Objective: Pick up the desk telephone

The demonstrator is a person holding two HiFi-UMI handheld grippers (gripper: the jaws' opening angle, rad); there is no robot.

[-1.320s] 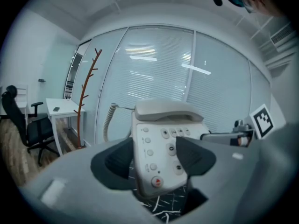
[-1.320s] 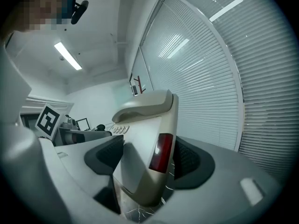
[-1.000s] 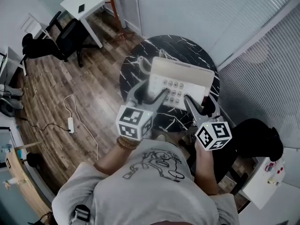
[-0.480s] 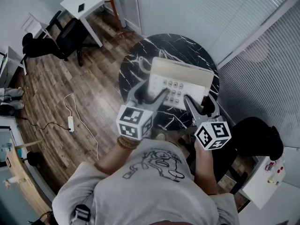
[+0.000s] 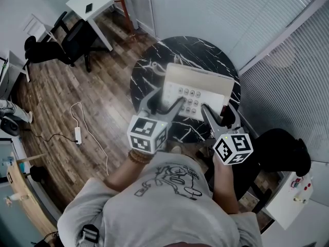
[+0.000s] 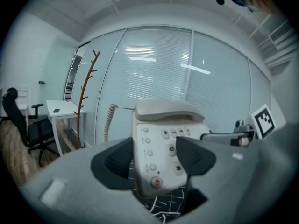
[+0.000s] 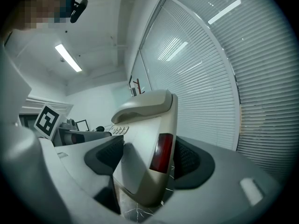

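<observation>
A beige desk telephone [image 5: 198, 84] with its handset [image 6: 168, 110] on the cradle is held over a round black marble table [image 5: 154, 71]. My left gripper [image 5: 165, 103] is shut on the phone's near left corner. In the left gripper view its pads [image 6: 114, 162] sit on both sides of the keypad end [image 6: 161, 143]. My right gripper [image 5: 218, 112] is shut on the near right edge. The right gripper view shows the phone's side with a dark red strip [image 7: 163, 153] between the pads [image 7: 189, 160]. A coiled cord [image 6: 108, 120] hangs at the phone's left.
Blinds cover the glass wall [image 5: 221, 14] behind the table. A black office chair [image 5: 67, 42], a white desk [image 5: 95, 1] and a red coat stand [image 5: 123, 4] stand at the upper left. A power strip [image 5: 78, 135] and its cable lie on the wood floor. A dark seat [image 5: 280, 153] is at the right.
The phone and both grippers hold the same place. Only a person's foot at the left edge of the head view has shifted.
</observation>
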